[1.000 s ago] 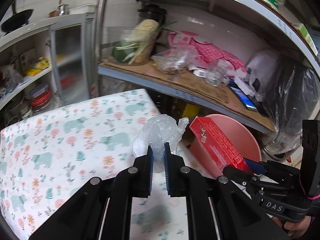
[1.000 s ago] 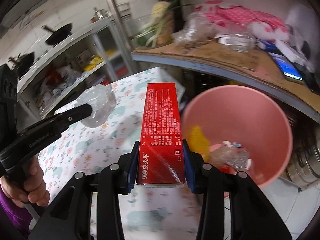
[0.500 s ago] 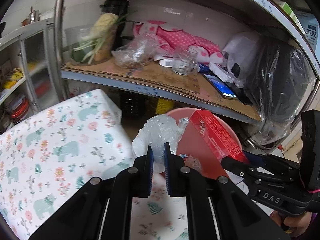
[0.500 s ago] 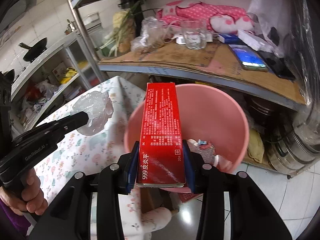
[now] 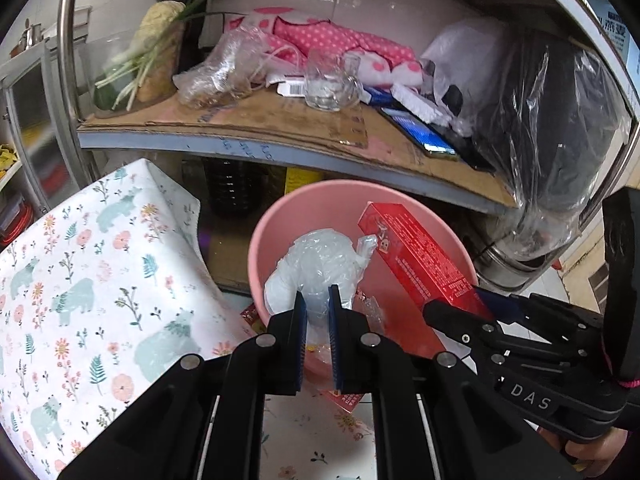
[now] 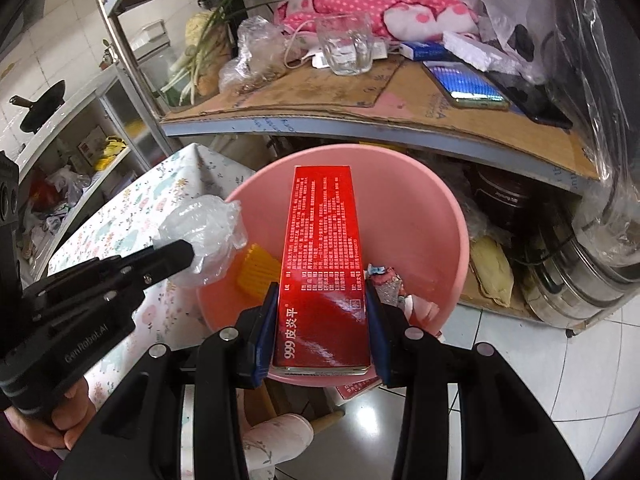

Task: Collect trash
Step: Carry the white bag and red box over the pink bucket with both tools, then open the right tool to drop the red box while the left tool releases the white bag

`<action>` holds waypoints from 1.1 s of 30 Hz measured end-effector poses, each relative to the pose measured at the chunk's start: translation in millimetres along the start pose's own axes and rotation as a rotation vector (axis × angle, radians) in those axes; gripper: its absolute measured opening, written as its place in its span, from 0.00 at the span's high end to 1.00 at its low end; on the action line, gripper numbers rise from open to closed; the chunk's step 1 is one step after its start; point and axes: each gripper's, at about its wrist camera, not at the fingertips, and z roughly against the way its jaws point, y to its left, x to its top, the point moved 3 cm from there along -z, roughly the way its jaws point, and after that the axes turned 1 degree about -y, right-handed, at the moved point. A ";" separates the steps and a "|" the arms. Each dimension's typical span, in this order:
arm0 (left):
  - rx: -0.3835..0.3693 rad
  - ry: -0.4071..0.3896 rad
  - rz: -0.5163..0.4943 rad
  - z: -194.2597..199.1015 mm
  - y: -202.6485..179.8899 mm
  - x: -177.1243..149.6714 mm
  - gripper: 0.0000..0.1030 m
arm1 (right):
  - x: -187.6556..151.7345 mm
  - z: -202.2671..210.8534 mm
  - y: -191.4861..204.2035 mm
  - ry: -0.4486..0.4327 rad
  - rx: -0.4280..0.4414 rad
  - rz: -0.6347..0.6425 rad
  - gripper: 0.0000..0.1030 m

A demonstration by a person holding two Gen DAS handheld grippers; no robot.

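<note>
I am at the drop-off: my left gripper (image 5: 317, 306) is clenched on the crumpled plastic bag (image 5: 316, 266) and my right gripper (image 6: 322, 316) clamps the red box (image 6: 323, 256), both poised over the pink bin (image 6: 448, 216). Next, I judge, both need releasing so they fall inside.

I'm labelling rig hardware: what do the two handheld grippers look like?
Both are matte black plastic with silver screws and blue finger pads. The left gripper is marked "GenRobot.AI"; the right gripper is marked "DAS" in white.
</note>
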 end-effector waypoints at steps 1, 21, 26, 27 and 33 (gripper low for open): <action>-0.001 0.004 -0.003 -2.2 -1.0 -1.2 0.91 | 0.0 -0.9 -0.7 0.001 -0.002 -0.002 0.60; 0.002 0.035 -0.004 -20.2 -7.8 -9.1 0.87 | 3.0 -12.1 -5.5 0.004 -0.034 -0.019 0.60; -0.008 0.022 0.000 -17.4 -7.8 -7.3 0.86 | 2.2 -15.7 -5.3 0.014 -0.046 -0.020 0.60; -0.009 0.021 0.000 -16.9 -7.9 -7.0 0.86 | 2.0 -16.0 -5.5 0.015 -0.046 -0.022 0.60; -0.016 0.012 0.007 -12.7 -7.2 -5.6 0.74 | 1.7 -15.8 -3.7 0.010 -0.046 -0.013 0.60</action>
